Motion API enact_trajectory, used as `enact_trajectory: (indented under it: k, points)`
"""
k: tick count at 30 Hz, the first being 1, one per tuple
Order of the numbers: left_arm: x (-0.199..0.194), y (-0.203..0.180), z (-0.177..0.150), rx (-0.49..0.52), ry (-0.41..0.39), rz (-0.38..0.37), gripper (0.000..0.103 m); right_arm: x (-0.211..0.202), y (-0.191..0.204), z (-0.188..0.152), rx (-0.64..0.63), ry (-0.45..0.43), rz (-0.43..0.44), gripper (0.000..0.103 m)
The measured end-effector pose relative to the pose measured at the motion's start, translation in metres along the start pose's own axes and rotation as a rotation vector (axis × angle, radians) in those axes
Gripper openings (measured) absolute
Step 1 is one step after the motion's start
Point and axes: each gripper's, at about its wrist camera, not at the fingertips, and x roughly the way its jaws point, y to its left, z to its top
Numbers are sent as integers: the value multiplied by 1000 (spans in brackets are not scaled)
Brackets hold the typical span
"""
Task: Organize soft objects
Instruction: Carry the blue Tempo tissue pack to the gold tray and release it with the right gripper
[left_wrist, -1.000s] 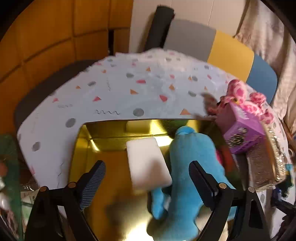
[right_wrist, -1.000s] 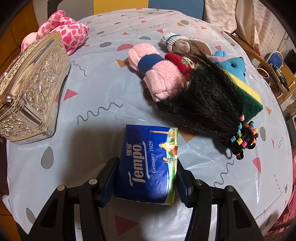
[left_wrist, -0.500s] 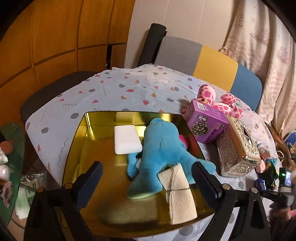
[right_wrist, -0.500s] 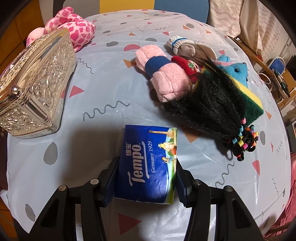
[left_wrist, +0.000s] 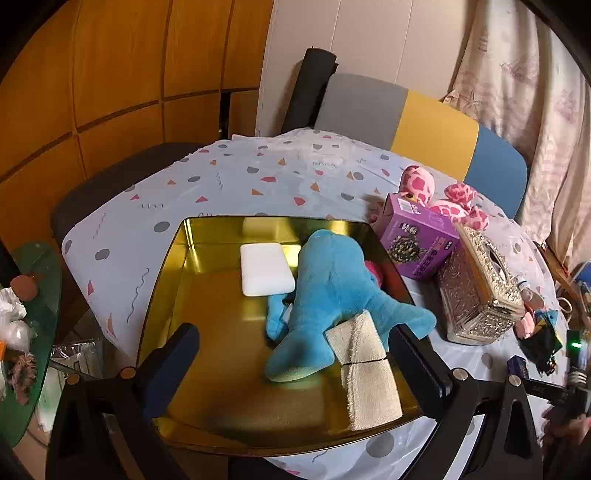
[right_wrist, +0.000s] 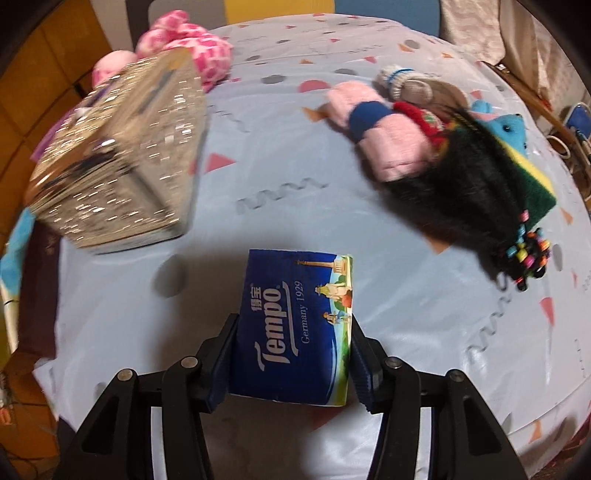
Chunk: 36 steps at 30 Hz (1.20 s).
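A gold tray (left_wrist: 177, 280) holds a blue plush toy (left_wrist: 332, 291), a white sponge (left_wrist: 266, 273) and a beige rolled cloth (left_wrist: 365, 373). My left gripper (left_wrist: 295, 362) is open and empty above the tray's near edge. My right gripper (right_wrist: 291, 354) is shut on a blue Tempo tissue pack (right_wrist: 295, 325) and holds it above the tablecloth. On the table lie a pink rolled towel (right_wrist: 376, 129), a black wig with beads (right_wrist: 461, 192), a green and yellow sponge (right_wrist: 532, 181) and a small blue plush (right_wrist: 506, 125).
A silver embossed tissue box (right_wrist: 122, 155) (left_wrist: 480, 291) stands right of the tray, with a purple carton (left_wrist: 421, 236) and a pink spotted plush (left_wrist: 443, 192) behind it. A chair (left_wrist: 406, 114) stands behind the table. A green side table (left_wrist: 26, 332) is at the left.
My left gripper has pulled back and up from the tray, leaving the beige cloth on the blue plush. My right gripper has lifted the tissue pack and swung left; the view is blurred.
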Motion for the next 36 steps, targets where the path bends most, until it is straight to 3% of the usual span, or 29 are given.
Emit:
enact_trajectory:
  k: [5,9,15,21,25,30,34,36]
  points:
    - [3,7,-2,-4,10,7,103,-32,23,-8,-36,-77,114,54]
    - [5,14,-4,-15,11,21,103,-69,61,-1,-143,-171,202,54]
    - [-3,29,-1,-43,-19,33,103,-105,156,14,-399,-254,337,54]
    - [-15,63,7,-106,-60,80,103,-96,263,23,-620,-220,436,54]
    - [-21,94,9,-164,-68,124,103,-79,310,20,-681,-180,482,54]
    - [-21,119,6,-206,-63,158,103,-46,360,21,-700,-103,509,55]
    - [-19,126,4,-217,-55,168,103,-11,382,23,-638,29,536,57]
    - [-19,128,2,-217,-53,169,103,-5,380,23,-600,39,566,71]
